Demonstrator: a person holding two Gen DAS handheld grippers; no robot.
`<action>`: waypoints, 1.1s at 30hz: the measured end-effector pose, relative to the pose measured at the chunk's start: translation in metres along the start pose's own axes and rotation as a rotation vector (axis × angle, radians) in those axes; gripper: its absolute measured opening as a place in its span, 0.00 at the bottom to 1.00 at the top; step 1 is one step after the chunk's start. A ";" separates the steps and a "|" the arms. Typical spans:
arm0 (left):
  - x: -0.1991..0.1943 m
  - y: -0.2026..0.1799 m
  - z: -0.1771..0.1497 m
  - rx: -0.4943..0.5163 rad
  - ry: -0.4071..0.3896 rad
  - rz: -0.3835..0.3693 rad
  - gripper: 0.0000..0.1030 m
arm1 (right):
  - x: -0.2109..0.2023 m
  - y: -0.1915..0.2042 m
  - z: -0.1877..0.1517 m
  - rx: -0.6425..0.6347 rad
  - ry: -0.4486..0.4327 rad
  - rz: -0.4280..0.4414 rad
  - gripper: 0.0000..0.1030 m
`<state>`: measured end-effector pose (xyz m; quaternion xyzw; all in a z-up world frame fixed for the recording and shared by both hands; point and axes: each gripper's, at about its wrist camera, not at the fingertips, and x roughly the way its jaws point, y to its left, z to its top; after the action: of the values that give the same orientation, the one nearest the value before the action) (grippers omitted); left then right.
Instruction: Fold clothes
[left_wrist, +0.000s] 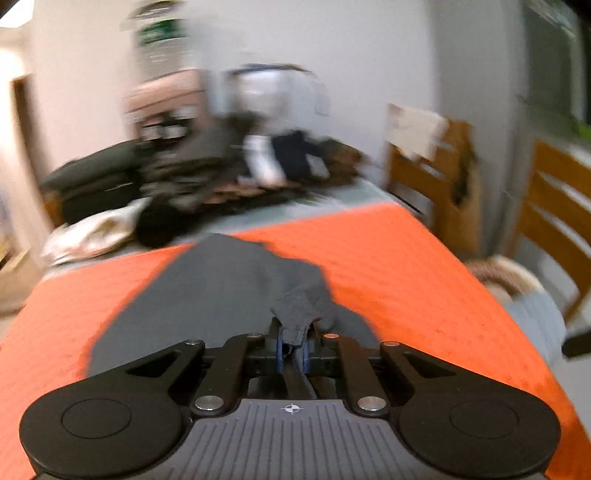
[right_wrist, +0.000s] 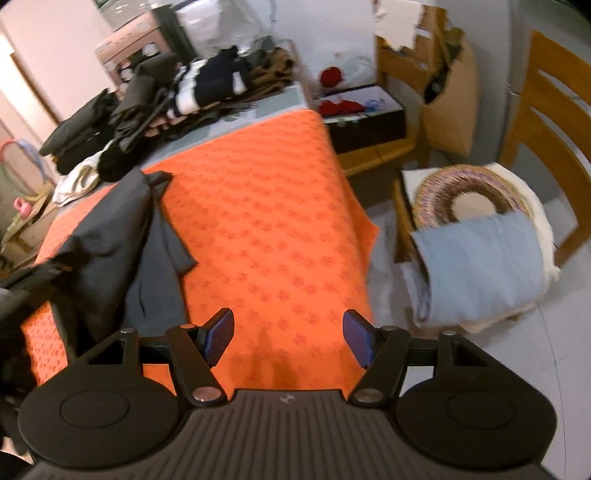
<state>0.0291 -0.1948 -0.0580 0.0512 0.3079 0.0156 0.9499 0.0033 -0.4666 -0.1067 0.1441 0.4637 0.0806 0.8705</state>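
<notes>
Left wrist view puts the left gripper (left_wrist: 293, 341) clamped on a bunched edge of the dark grey garment (left_wrist: 221, 291), lifting that fold off the orange cloth (left_wrist: 406, 266). Right wrist view has the right gripper (right_wrist: 288, 338) with its blue pads spread wide, gripping nothing, hanging over bare orange beside the same garment, which lies rumpled and partly doubled along the cloth's left side. Folding looks mid-way at best: the piece is not yet a flat, tidy packet. A heap of dark clothes (right_wrist: 147, 107) waits beyond, while a light blue folded item (right_wrist: 476, 262) rests on a chair
</notes>
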 end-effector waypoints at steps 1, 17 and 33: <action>-0.006 0.017 0.003 -0.039 -0.002 0.034 0.11 | 0.004 0.005 0.004 -0.016 0.002 0.012 0.69; -0.066 0.218 -0.005 -0.325 -0.014 0.418 0.10 | 0.067 0.130 0.041 -0.229 0.056 0.178 0.69; -0.076 0.385 -0.014 -0.377 0.001 0.550 0.10 | 0.120 0.258 0.103 -0.482 -0.007 0.110 0.70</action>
<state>-0.0395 0.1848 0.0164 -0.0445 0.2747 0.3283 0.9027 0.1540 -0.2076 -0.0619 -0.0425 0.4197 0.2356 0.8755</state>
